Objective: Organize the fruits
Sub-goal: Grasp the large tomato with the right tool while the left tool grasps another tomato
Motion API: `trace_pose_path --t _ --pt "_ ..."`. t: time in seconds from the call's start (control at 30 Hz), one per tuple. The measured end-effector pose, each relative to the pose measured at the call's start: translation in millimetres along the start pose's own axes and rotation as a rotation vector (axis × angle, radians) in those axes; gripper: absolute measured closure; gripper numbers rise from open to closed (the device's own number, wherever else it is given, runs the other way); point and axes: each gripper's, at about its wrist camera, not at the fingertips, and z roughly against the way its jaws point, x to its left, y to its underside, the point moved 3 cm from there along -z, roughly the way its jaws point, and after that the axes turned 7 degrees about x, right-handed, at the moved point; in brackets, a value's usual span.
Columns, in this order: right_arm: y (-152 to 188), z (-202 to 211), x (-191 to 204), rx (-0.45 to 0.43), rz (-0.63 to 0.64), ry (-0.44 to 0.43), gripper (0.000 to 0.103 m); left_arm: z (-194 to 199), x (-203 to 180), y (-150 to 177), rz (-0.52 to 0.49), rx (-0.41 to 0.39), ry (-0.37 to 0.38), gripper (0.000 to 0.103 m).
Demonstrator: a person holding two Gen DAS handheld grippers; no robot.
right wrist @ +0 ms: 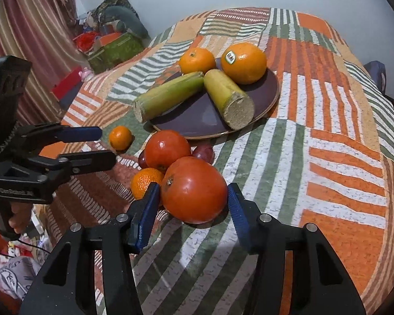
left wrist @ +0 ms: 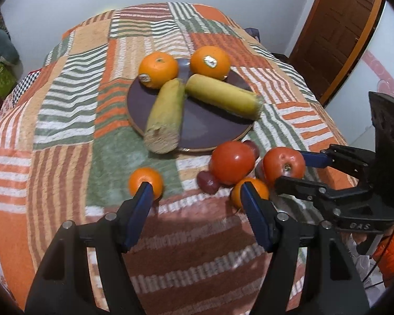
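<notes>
A dark purple plate [left wrist: 197, 131] [right wrist: 197, 120] on the patchwork cloth holds two oranges [left wrist: 158, 69] [left wrist: 210, 62] and two yellow-green cane pieces [left wrist: 165, 116] [left wrist: 223, 95]. In front of it lie two red tomatoes [left wrist: 232, 162] [left wrist: 283, 165], two small mandarins [left wrist: 145, 182] [left wrist: 249, 191] and small dark red fruits [left wrist: 207, 182]. My left gripper [left wrist: 194, 189] is open and empty, between the mandarins. My right gripper [right wrist: 193, 197] is open with its fingers on either side of the near tomato [right wrist: 193, 189]; whether they touch it is unclear.
The patchwork cloth [right wrist: 328, 131] covers a round table that drops off at the near and side edges. Boxes and clutter [right wrist: 110, 44] stand beyond the table by a striped curtain. A wooden door [left wrist: 341, 26] is at the right.
</notes>
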Motion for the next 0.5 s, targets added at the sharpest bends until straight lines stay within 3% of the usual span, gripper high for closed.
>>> trace_pose_path --t 0.43,0.5 --pt "6 28 -34 -0.043 -0.059 0.038 0.054 -34 -37 -24 -0.048 0.043 0.044 0.035" --pt "8 27 -37 -0.037 -0.069 0.030 0.054 -41 -39 -27 -0.061 0.055 0.028 0.041"
